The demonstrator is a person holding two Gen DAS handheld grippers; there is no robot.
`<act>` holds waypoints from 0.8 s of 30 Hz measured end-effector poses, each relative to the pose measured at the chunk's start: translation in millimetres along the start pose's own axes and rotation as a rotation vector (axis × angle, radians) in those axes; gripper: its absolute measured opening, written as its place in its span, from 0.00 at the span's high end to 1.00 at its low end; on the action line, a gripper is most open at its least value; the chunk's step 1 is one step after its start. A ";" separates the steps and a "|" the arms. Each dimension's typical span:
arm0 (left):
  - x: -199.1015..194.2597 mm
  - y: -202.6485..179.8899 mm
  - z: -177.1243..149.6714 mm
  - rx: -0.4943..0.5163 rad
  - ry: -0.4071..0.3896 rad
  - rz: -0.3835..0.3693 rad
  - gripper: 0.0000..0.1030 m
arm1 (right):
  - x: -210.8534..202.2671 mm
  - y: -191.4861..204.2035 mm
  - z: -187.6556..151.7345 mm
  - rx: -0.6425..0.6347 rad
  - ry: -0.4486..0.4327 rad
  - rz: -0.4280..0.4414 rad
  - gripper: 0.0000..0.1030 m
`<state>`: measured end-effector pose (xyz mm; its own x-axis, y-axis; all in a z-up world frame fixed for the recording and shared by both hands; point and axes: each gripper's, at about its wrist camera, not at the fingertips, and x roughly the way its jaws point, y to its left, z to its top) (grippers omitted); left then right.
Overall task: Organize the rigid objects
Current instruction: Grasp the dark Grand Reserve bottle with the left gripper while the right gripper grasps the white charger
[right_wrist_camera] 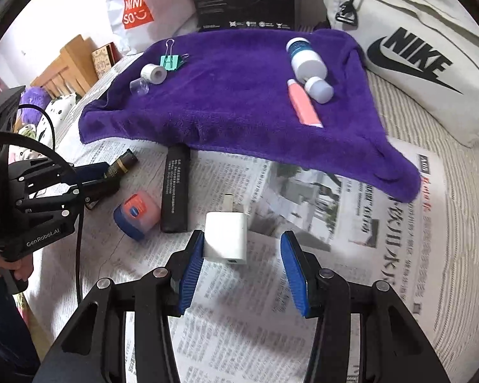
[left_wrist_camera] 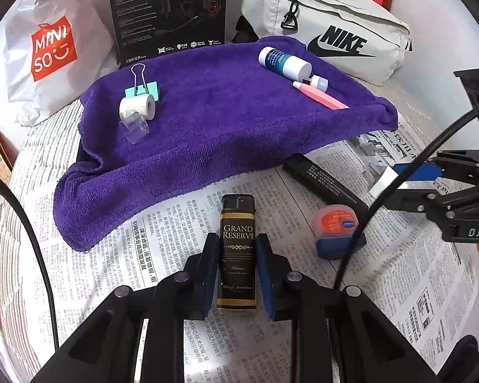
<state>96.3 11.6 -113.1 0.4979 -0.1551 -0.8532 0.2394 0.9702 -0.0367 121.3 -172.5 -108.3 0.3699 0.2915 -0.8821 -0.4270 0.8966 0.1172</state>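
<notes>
left tongs: clenched on brown "Grand Reserve" lighter, pads flat on both long sides, lighter lying on newspaper.
right tongs: released; white charger block sits betw. the pads, touching the left pad, clear gap to the right pad.
step in hand (est.): lift lighter, carry to purple towel.
how to do well: keep grip mid-body, lift straight up before moving fwd so it clears the towel's raised front edge; set down in the bare middle, away from items already there. Right side: centre the charger before squeezing, else it may skid.
already on towel: tape roll, binder clip, white bottle, pink tube.
left on paper: black bar, orange-blue case.
surface: newspaper over striped bedding, soft, prob. uneven; no worktop.
room: Miniso bag, black Edifier box, Nike bag behind towel.
</notes>
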 end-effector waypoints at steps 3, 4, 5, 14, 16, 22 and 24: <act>-0.1 0.6 0.0 0.000 0.000 -0.004 0.78 | 4.7 6.3 -0.4 -0.024 -0.021 -0.014 0.53; 0.1 0.4 0.2 0.000 0.000 -0.003 0.78 | 5.1 8.1 -0.9 -0.035 -0.028 -0.019 0.53; 0.1 0.0 0.2 0.001 0.001 0.001 0.78 | 5.6 9.2 -1.7 -0.041 -0.034 -0.024 0.53; 0.0 -3.8 -2.3 -0.015 -0.017 0.015 0.72 | 4.7 11.9 -15.0 -0.060 -0.135 -0.049 0.52; -0.3 -5.2 -2.9 -0.015 -0.023 0.016 0.70 | 4.1 9.9 -16.2 -0.039 -0.151 -0.039 0.52; -1.8 -5.6 -3.3 -0.018 -0.036 0.022 0.70 | 1.0 5.0 -14.6 -0.021 -0.122 -0.043 0.74; -3.0 -3.8 -2.9 -0.023 -0.030 0.016 0.71 | -0.5 -0.1 -15.1 0.003 -0.116 -0.006 0.74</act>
<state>91.5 8.9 -111.9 0.5267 -0.1445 -0.8377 0.2118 0.9767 -0.0353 108.6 -177.8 -114.8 0.4658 0.3230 -0.8238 -0.4223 0.8993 0.1138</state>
